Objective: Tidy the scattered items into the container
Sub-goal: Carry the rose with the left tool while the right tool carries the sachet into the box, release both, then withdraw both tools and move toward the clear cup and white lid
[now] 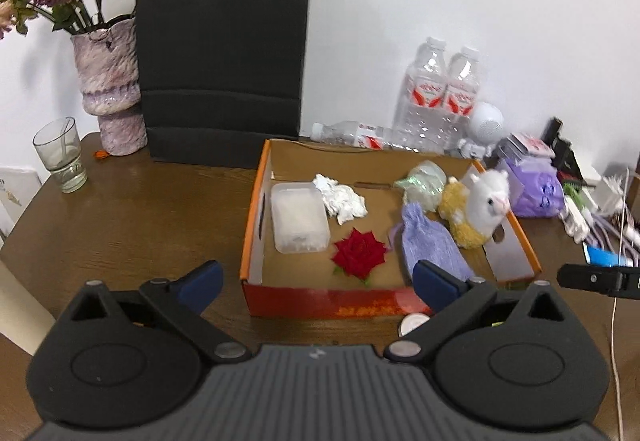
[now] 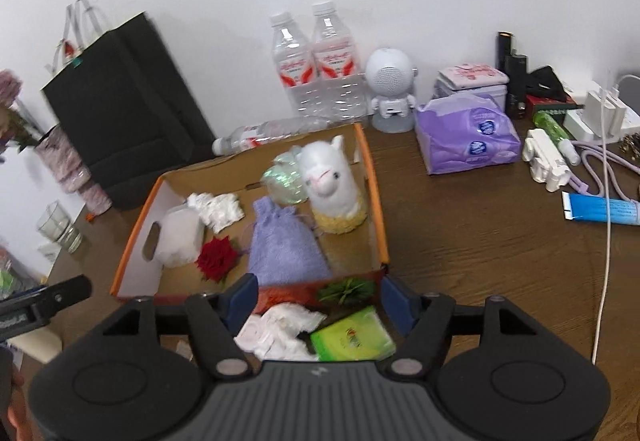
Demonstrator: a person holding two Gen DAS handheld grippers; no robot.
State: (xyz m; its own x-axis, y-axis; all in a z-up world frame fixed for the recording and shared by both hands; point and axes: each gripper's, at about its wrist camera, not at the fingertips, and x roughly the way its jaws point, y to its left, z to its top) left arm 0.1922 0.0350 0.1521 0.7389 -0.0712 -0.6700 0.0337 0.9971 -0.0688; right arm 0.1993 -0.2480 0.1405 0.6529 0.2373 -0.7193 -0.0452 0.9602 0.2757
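Orange-rimmed cardboard box (image 1: pixel 256 217) on a brown wooden table (image 1: pixel 140 209), open at the top, already holding 6 things. Seen from the left wrist view: clear plastic tub (image 1: pixel 298 219) at 9 o'clock of the box floor, crumpled white tissue (image 1: pixel 340 197) touching its far corner at 11 o'clock, red rose head (image 1: pixel 359 254) near the front wall at 6 o'clock, lilac drawstring pouch (image 1: pixel 430 241) just beside it at 4 o'clock, white-and-yellow alpaca plush (image 1: pixel 482 207) upright against the wall at 3 o'clock, iridescent cellophane bundle (image 1: pixel 424 181) behind it at 1 o'clock.

Left gripper (image 1: pixel 316 283) above the table just short of the front wall, blue-padded fingers spread as wide as they go, nothing between them.

Right gripper (image 2: pixel 316 301) over the table outside the front wall, fingers apart, gripping nothing. Below and between them, still outside the box: another crumpled tissue (image 2: pixel 280 329), a green packet (image 2: pixel 352 337) just beside it at 3 o'clock, and a small green plant sprig (image 2: pixel 346 289) against the front wall.

Beyond the box at 12 o'clock: black paper bag (image 1: pixel 224 57), 2 upright water bottles (image 1: pixel 440 89) and 1 lying flat, a purple tissue pack (image 2: pixel 466 137) off at 2 o'clock.
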